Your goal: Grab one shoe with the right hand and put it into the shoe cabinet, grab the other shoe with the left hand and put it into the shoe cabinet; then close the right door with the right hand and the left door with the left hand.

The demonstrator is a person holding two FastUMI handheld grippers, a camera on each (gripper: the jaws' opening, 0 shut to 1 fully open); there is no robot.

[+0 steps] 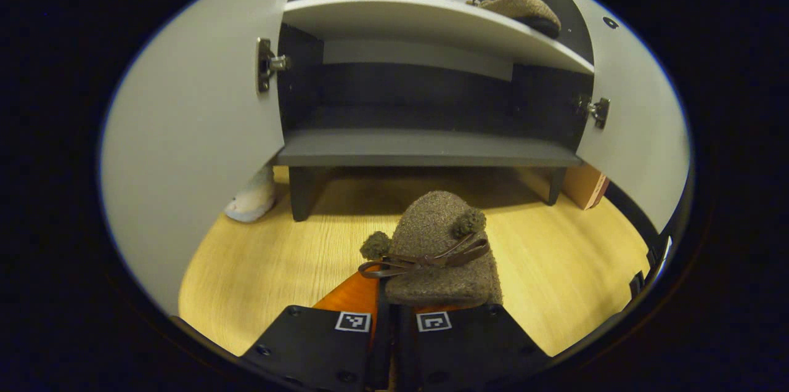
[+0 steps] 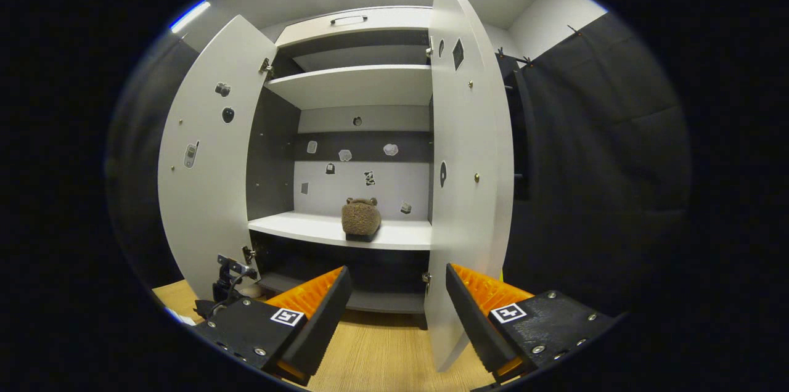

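Jaws clamping shoe (image 1: 441,250), wooden floor (image 1: 573,269)

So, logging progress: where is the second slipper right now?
In the left gripper view, the second slipper sits pinched in the left gripper, above the wooden floor before the open cabinet.

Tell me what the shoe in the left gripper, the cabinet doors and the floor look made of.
Shoe: fuzzy brown felt or wool, with pompoms and a smooth, leather-like lace. Cabinet doors: matte pale laminate board, probably; metal hinges. Floor: light wood-grain, likely laminate.
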